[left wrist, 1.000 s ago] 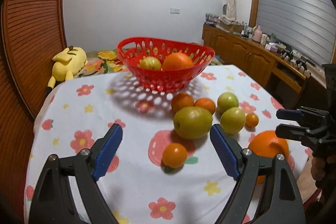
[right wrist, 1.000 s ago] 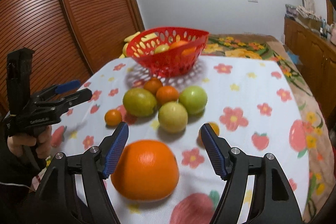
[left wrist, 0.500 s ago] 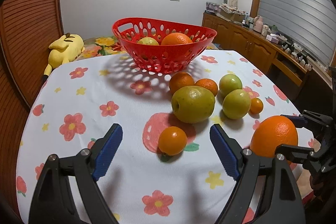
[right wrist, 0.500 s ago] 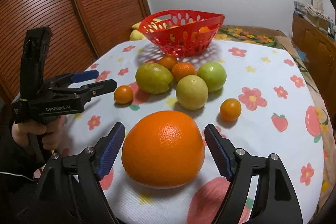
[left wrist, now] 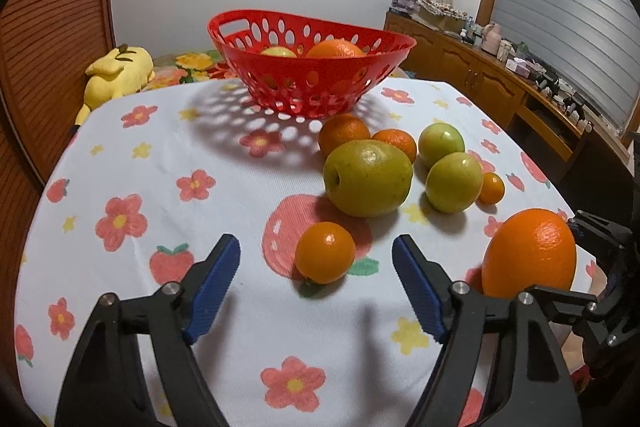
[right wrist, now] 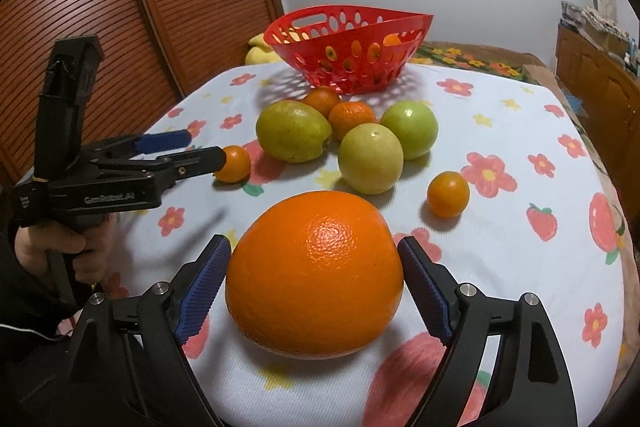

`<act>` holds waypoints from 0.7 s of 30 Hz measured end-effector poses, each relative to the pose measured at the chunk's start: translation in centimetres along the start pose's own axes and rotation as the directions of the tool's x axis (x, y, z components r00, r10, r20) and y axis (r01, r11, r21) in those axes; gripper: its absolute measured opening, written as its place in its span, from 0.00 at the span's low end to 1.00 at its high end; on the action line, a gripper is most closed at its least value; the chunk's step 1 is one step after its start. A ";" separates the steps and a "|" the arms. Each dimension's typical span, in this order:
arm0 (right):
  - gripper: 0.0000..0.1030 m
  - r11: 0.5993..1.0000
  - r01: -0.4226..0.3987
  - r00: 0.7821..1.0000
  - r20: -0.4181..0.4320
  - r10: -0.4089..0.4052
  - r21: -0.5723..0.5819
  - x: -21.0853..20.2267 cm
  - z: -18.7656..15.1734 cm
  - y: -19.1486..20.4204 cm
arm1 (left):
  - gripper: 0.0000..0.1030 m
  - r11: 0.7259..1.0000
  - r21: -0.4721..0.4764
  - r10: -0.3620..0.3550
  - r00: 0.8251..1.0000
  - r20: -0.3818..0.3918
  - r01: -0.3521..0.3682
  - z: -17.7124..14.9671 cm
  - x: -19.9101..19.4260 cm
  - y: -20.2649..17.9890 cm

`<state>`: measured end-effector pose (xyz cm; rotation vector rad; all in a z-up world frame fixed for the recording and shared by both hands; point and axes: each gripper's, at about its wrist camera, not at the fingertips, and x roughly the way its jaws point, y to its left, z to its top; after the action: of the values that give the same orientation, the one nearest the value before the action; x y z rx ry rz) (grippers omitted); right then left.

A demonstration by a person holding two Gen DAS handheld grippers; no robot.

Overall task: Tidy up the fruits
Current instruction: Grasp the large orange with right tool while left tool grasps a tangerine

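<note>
A large orange (right wrist: 316, 277) rests on the flowered tablecloth between the fingers of my right gripper (right wrist: 314, 287), which is open around it with small gaps at both sides. It also shows in the left wrist view (left wrist: 528, 253). My left gripper (left wrist: 316, 291) is open and empty, just short of a small orange (left wrist: 325, 252). Beyond lie a big green fruit (left wrist: 367, 178), two green apples (left wrist: 454, 182) and more oranges. A red basket (left wrist: 312, 83) at the back holds an orange and a green fruit.
A yellow plush toy (left wrist: 116, 75) lies past the table's far left edge. Wooden slatted doors (right wrist: 120, 7) stand at the left. A wooden sideboard (left wrist: 500, 83) with clutter runs along the right wall. A tiny orange (right wrist: 448, 194) sits right of the fruit cluster.
Both grippers have moved forward and lower toward the table. The large orange now sits between my right fingers, and the small orange is nearer my left gripper.
</note>
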<state>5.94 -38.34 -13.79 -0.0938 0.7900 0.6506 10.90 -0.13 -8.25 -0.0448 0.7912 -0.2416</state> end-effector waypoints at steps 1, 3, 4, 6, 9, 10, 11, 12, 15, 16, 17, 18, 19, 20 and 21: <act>0.84 1.000 -0.001 1.000 0.000 0.001 0.001 0.0 0.0 0.0 | 0.69 1.000 0.003 -0.003 1.000 -0.006 0.003 0.0 0.2 -0.1; 0.85 1.000 -0.004 1.000 -0.002 0.004 0.001 0.0 -0.1 0.0 | 0.65 1.000 0.009 -0.004 1.000 -0.030 0.004 0.1 0.8 -0.1; 0.85 1.000 -0.005 1.000 -0.002 0.005 0.001 0.0 -0.1 0.0 | 0.61 1.000 0.010 -0.004 0.999 -0.040 0.005 0.1 1.1 -0.2; 0.85 1.000 -0.006 1.000 -0.005 0.006 -0.001 0.1 -0.2 0.1 | 0.58 1.000 0.006 -0.006 0.998 -0.061 0.006 0.2 1.7 -0.1; 0.85 1.000 -0.012 1.000 -0.010 0.012 0.009 0.4 -0.3 0.0 | 0.51 1.000 0.004 -0.008 0.997 -0.079 0.009 0.2 2.3 0.0; 0.86 1.000 -0.013 1.000 -0.011 0.013 0.009 0.5 -0.3 0.0 | 0.47 1.000 0.003 -0.007 0.997 -0.083 0.007 0.2 2.5 0.0; 0.86 1.000 -0.013 1.000 -0.012 0.013 0.009 0.5 -0.3 0.0 | 0.44 1.000 0.001 -0.008 0.996 -0.087 0.009 0.3 2.7 0.1; 0.86 1.000 -0.014 1.000 -0.013 0.014 0.011 0.5 -0.3 -0.1 | 0.43 1.000 -0.001 -0.013 0.996 -0.091 0.013 0.3 2.8 0.2; 0.86 1.000 -0.021 1.000 -0.014 0.021 0.014 0.4 -0.4 -0.2 | 0.38 0.999 -0.006 -0.036 0.995 -0.096 0.036 0.2 3.0 0.1; 0.86 1.000 -0.023 1.000 -0.014 0.024 0.015 0.4 -0.4 -0.2 | 0.38 0.999 -0.003 -0.033 0.995 -0.097 0.033 0.2 3.1 0.0; 0.86 1.000 -0.025 1.000 -0.014 0.025 0.018 0.4 -0.5 -0.3 | 0.38 0.999 -0.003 -0.032 0.995 -0.096 0.032 0.2 3.1 0.0; 0.86 0.999 -0.027 1.000 -0.014 0.027 0.020 0.4 -0.5 -0.3 | 0.38 0.999 -0.002 -0.034 0.995 -0.098 0.034 0.1 3.1 -0.1; 0.86 0.999 -0.029 0.999 -0.015 0.029 0.022 0.4 -0.5 -0.3 | 0.37 0.999 -0.002 -0.036 0.994 -0.100 0.036 0.1 3.2 -0.1; 0.86 0.999 -0.030 0.999 -0.016 0.030 0.022 0.4 -0.5 -0.3 | 0.36 0.999 -0.001 -0.038 0.994 -0.099 0.038 0.1 3.1 -0.2; 0.86 0.999 -0.031 0.999 -0.018 0.031 0.022 0.4 -0.5 -0.3 | 0.34 0.999 0.000 -0.042 0.994 -0.097 0.042 0.0 3.1 -0.2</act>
<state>5.98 -38.49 -14.52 -0.0681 0.8168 0.6714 12.98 -1.06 -10.35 -0.0482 0.8872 -0.2860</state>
